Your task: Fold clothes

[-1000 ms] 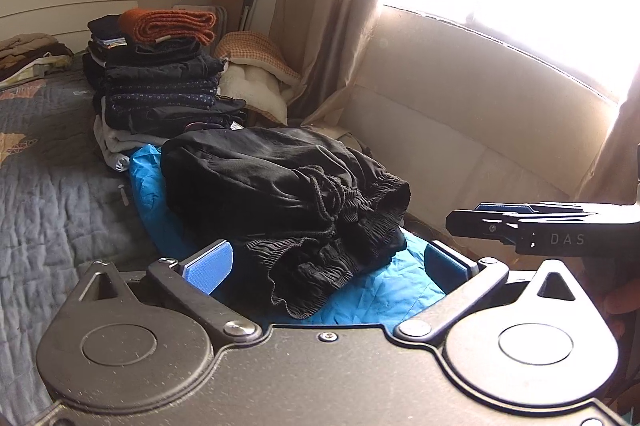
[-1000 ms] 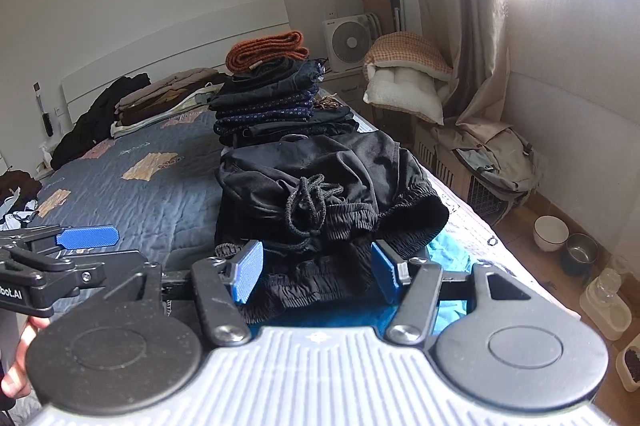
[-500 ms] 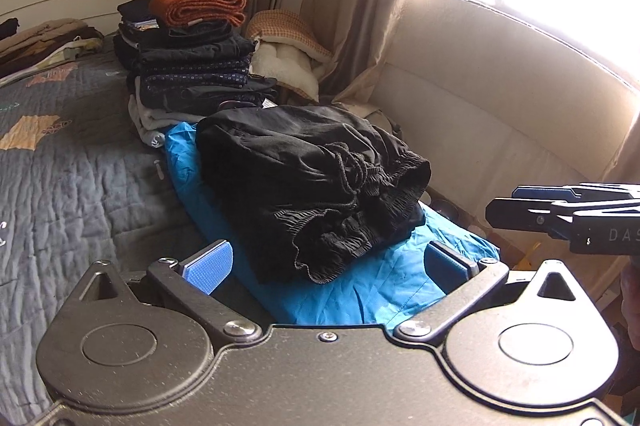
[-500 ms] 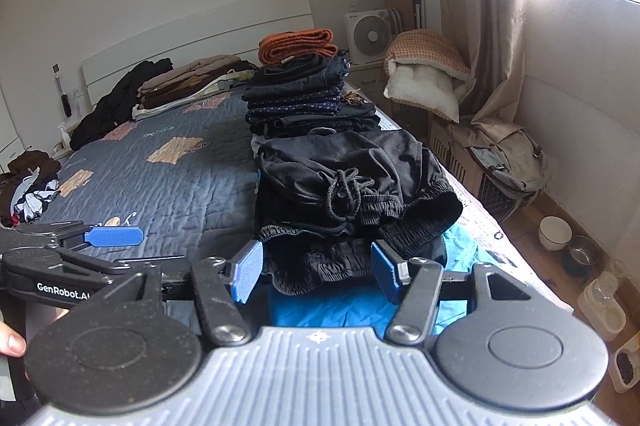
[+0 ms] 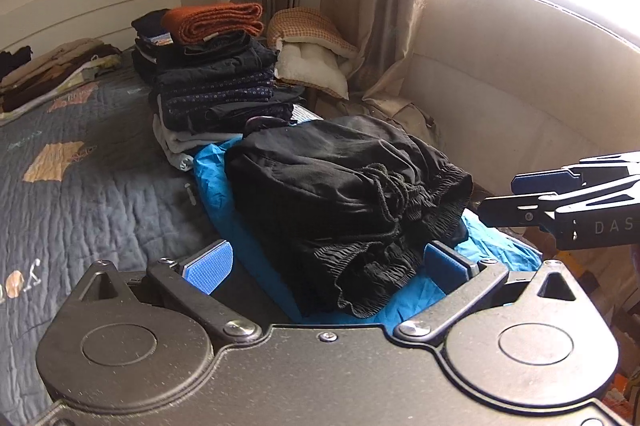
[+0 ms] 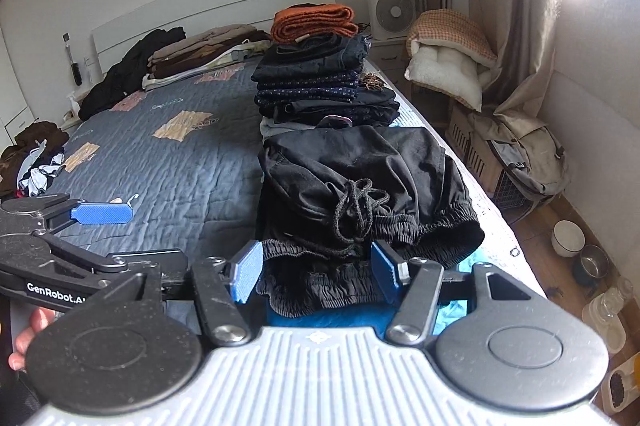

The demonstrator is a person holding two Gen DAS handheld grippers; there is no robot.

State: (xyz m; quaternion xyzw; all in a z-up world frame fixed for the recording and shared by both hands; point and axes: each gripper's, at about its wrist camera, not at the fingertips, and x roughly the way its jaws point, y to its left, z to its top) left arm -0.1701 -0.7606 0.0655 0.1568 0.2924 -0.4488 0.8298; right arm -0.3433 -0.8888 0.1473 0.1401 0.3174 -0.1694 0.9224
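The left gripper [image 5: 326,260] is standing with its blue pads wide apart, and nothing is pressed between them. It is hovering at the near end of the bundle of black drawstring trousers [image 5: 344,194], which is lying folded on a bright blue garment [image 5: 224,202] at the right edge of the bed. The right gripper [image 6: 316,266] is also standing apart and empty, just before the gathered waistband of the same trousers.

I judge that the black bundle is already folded, and the step in hand is probably to check it or to carry it to the tall stack of dark folded clothes [image 6: 320,86] behind it, which has an orange folded knit [image 6: 314,20] on top. To do this well, both grippers should be taking the bundle low on its two sides, so that the layers are not sliding apart and the loose drawstring is not hanging out.

The grey-blue quilted bedspread [image 6: 180,162] is carrying unfolded dark and beige clothes near the white headboard. On the right, a white fan [image 6: 394,10], a cushion, a beige curtain, a grey backpack [image 6: 524,158] and bowls on the wooden floor are showing.
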